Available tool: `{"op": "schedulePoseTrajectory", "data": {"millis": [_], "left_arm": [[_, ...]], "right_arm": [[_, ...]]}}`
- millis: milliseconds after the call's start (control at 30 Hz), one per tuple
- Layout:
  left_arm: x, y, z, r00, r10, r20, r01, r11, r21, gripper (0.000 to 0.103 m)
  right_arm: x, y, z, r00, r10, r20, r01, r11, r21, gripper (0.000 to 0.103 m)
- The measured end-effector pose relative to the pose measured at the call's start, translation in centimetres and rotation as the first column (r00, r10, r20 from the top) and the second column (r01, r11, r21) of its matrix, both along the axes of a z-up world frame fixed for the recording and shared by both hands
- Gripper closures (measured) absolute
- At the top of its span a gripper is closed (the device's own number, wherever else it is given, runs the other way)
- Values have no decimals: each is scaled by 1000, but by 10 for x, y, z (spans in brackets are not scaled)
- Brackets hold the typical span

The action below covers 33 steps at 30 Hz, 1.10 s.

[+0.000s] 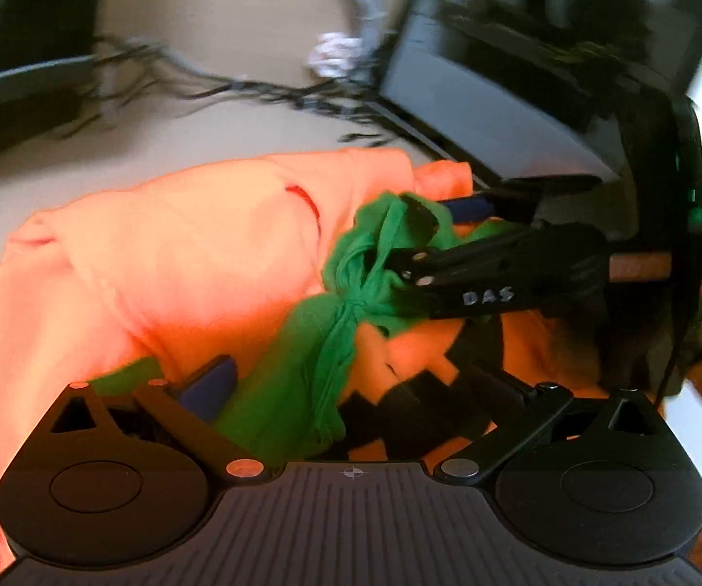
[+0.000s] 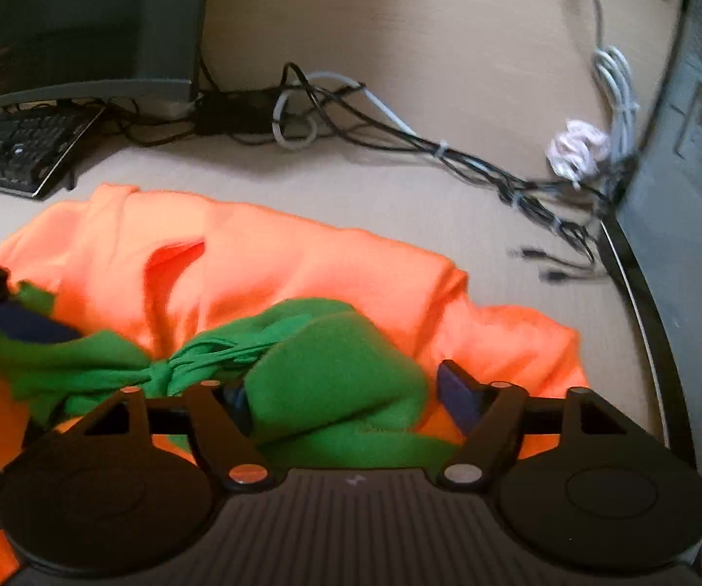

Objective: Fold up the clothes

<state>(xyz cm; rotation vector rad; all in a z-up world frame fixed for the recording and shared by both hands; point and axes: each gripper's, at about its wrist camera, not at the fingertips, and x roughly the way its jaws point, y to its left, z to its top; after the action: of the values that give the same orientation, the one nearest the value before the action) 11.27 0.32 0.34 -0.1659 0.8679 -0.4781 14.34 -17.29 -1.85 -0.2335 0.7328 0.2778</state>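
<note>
A bright orange garment [image 1: 180, 254] [image 2: 302, 268] lies spread on the beige table [image 2: 400, 24]. On top of it lies a green cloth [image 1: 302, 366] [image 2: 331, 366], twisted into a tight bunch [image 1: 351, 303] [image 2: 165, 371] at its middle. My left gripper [image 1: 356, 386] is open, its jaws wide apart over one end of the green cloth, which lies against the blue left pad [image 1: 209, 386]. My right gripper [image 2: 346, 398] [image 1: 429, 239] is open around the other end; its right pad [image 2: 458, 395] stands clear of the cloth. In the right wrist view, a left gripper pad [image 2: 29, 324] rests on the green cloth.
A keyboard [image 2: 14, 146] and a monitor [image 2: 82, 24] stand at the far left. Black cables [image 2: 400, 141] run across the table behind the clothes, with a white cable bundle [image 2: 614, 93] and crumpled white paper [image 2: 578, 146]. A dark screen [image 1: 522, 73] [image 2: 692, 171] borders the right side.
</note>
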Motion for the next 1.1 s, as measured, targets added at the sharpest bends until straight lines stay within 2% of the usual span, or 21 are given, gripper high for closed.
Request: {"op": "schedulePoseTrajectory", "data": {"millis": [67, 133, 200, 267, 367, 400, 467, 500, 533, 600, 633, 700, 767, 833, 900, 933, 967, 1000, 1033, 1100], "left_arm": [[-2, 9, 11, 999, 38, -28, -38, 999, 0, 0], [-12, 17, 24, 998, 54, -20, -54, 998, 23, 0], [-31, 14, 37, 1000, 28, 10, -29, 997, 73, 0], [-55, 8, 41, 999, -49, 16, 46, 990, 133, 0], [-82, -1, 35, 986, -165, -13, 164, 963, 215, 0], [-88, -5, 31, 982, -185, -24, 185, 950, 250, 0], [-92, -10, 20, 985, -172, -32, 173, 928, 329, 0], [-93, -10, 17, 988, -152, -32, 154, 921, 358, 0], [-94, -9, 15, 991, -129, -32, 131, 915, 381, 0], [-92, -4, 17, 997, -79, -6, 74, 902, 426, 0], [-94, -1, 21, 998, -51, 26, 33, 886, 463, 0], [-98, 10, 28, 992, 13, 124, -81, 823, 562, 0], [-103, 29, 34, 976, 105, 190, -201, 769, 607, 0], [-105, 50, 38, 959, 207, 194, -283, 750, 597, 0], [-109, 66, 45, 954, 261, 146, -299, 798, 523, 0], [-111, 71, 50, 958, 263, 112, -284, 845, 452, 0], [-113, 71, 56, 968, 239, 78, -251, 902, 350, 0], [-115, 71, 63, 978, 204, 49, -210, 949, 236, 0], [-115, 65, 67, 987, 155, 37, -158, 976, 147, 0], [-115, 48, 74, 998, 42, 37, -41, 999, -6, 0]], "right_arm": [[0, 1, 6, 1000, 2, 6, -2, 1000, -7, 29], [-19, 1, 18, 997, 36, 65, -32, 997, -66, 29], [-46, 3, 29, 991, 96, 96, -84, 989, -118, 29], [-79, 0, 39, 981, 185, 58, -179, 979, -98, 29], [-118, -1, 45, 959, 283, -13, -283, 959, -29, 28], [-128, 0, 43, 953, 301, -33, -301, 954, -8, 28], [-143, 7, 33, 938, 336, -81, -335, 942, 27, 28], [-149, 13, 25, 930, 354, -99, -355, 935, 17, 28], [-153, 19, 17, 932, 349, -101, -354, 935, -35, 29], [-158, 28, 2, 949, 306, -83, -316, 932, -179, 30], [-159, 28, -2, 960, 272, -61, -278, 929, -242, 34], [-159, 16, 4, 986, 169, 15, -154, 931, -331, 37], [-164, 6, 15, 990, 98, 98, -55, 927, -372, 37], [-171, 0, 23, 990, 69, 122, -19, 928, -372, 37], [-176, -4, 23, 995, 79, 64, -54, 945, -322, 37], [-180, -6, 21, 995, 102, 11, -95, 957, -272, 37], [-183, -7, 19, 991, 128, -40, -134, 966, -219, 37], [-186, -9, 21, 984, 160, -71, -170, 971, -169, 36], [-190, -11, 25, 977, 197, -86, -207, 971, -121, 36], [-188, -18, 44, 975, 216, -52, -218, 975, -31, 33]]}}
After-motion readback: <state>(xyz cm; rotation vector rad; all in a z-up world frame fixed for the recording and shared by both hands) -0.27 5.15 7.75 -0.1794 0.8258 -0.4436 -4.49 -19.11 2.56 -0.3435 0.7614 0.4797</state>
